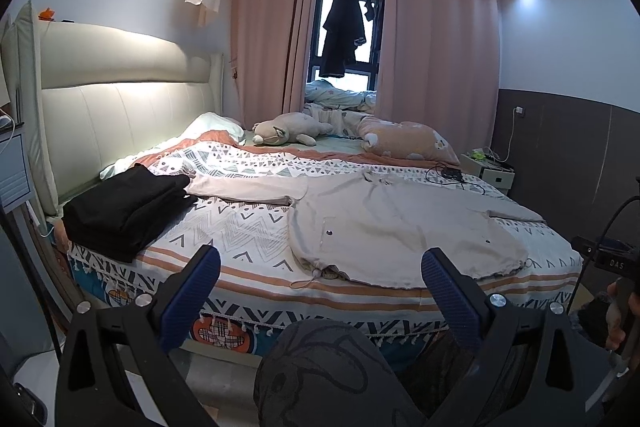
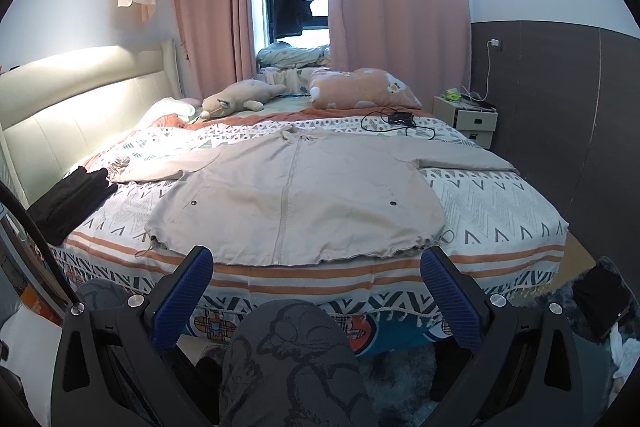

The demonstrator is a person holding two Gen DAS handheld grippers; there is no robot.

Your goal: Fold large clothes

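While I hold both grippers, left (image 1: 320, 279) and right (image 2: 318, 277), spread wide and empty, the jacket (image 2: 296, 195) lies flat on the bed (image 2: 500, 215), black stack (image 2: 68, 203) far left, curtains (image 2: 400, 7) beyond.

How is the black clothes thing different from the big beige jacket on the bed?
The black garment is dark; the beige jacket is pale. The black garment is folded into a thick stack; the beige jacket lies spread flat, sleeves out. The black garment sits near the headboard; the jacket lies mid-bed. Both rest on the patterned bedspread.
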